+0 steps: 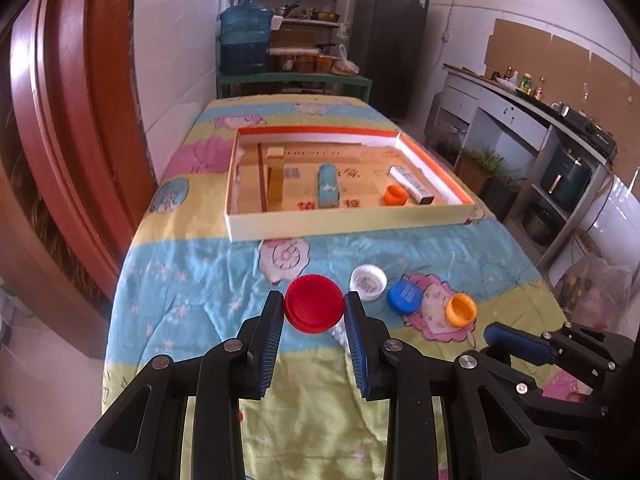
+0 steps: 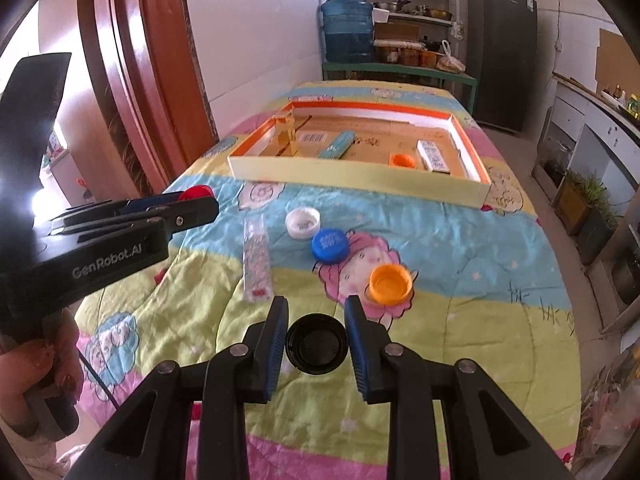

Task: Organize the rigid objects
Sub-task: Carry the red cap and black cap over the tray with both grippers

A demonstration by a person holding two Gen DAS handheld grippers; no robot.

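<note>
Left hand-held gripper (image 1: pixel 314 310) clamps the red cap (image 1: pixel 314 304); right hand-held gripper (image 2: pixel 316 346) clamps the black cap (image 2: pixel 316 345).

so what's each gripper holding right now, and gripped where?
Left gripper: red cap, pads on opposite sides of its rim. Right gripper: black cap, also pinched across its rim.

A white-tiled wall (image 1: pixel 176 60) and reddish-brown wooden door (image 1: pixel 72 128) flank the quilt-covered table (image 1: pixel 192 280), with a green shelf rack (image 1: pixel 296 20), dark refrigerator (image 1: pixel 388 44) and grey kitchen counter (image 1: pixel 532 108) beyond.
</note>
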